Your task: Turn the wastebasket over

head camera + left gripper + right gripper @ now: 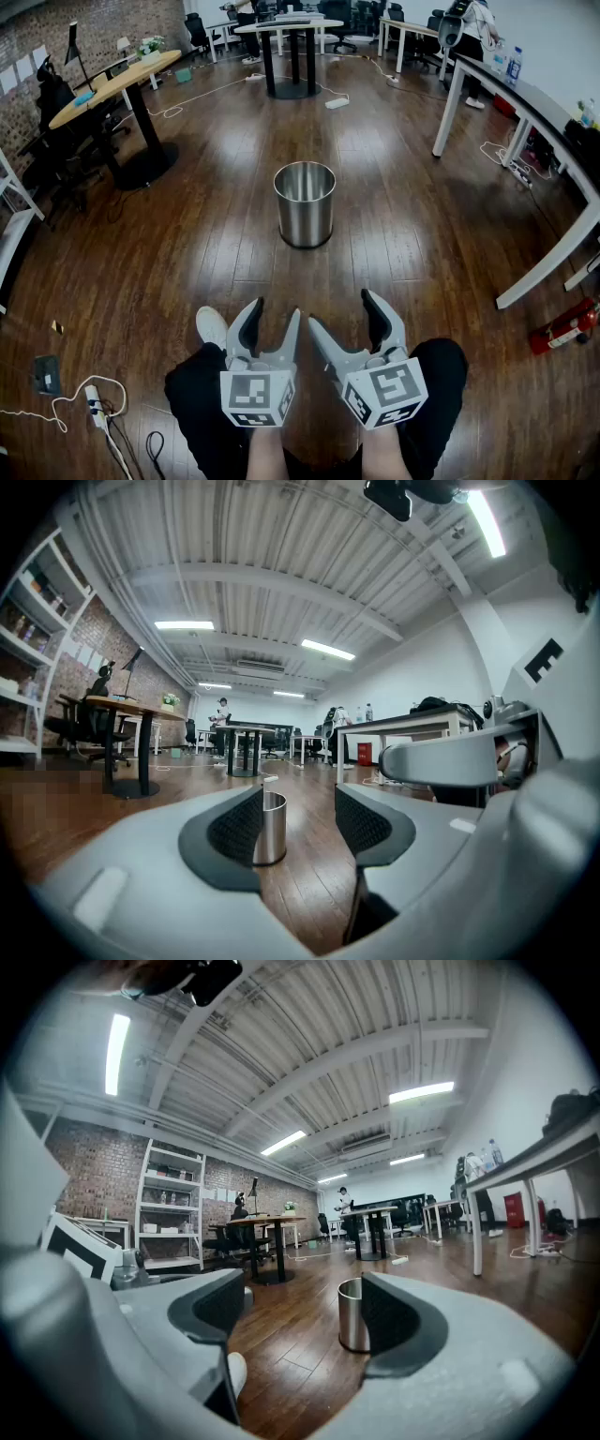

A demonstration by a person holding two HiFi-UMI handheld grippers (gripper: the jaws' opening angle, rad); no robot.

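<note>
A shiny steel wastebasket (305,203) stands upright on the wooden floor, mouth up, well ahead of both grippers. My left gripper (272,322) is held low above the person's knees, jaws apart and empty. Beside it my right gripper (342,313) has its jaws spread wide, also empty. In the left gripper view the wastebasket (270,828) shows at a distance, partly behind the left pad. In the right gripper view the wastebasket (352,1315) is partly hidden by the right pad. Neither gripper touches it.
A white-legged desk (525,141) runs along the right. A round table (292,49) stands behind the basket, a wooden desk (120,89) at the left. A red extinguisher (562,328) lies at right. A power strip with cables (94,408) lies at lower left.
</note>
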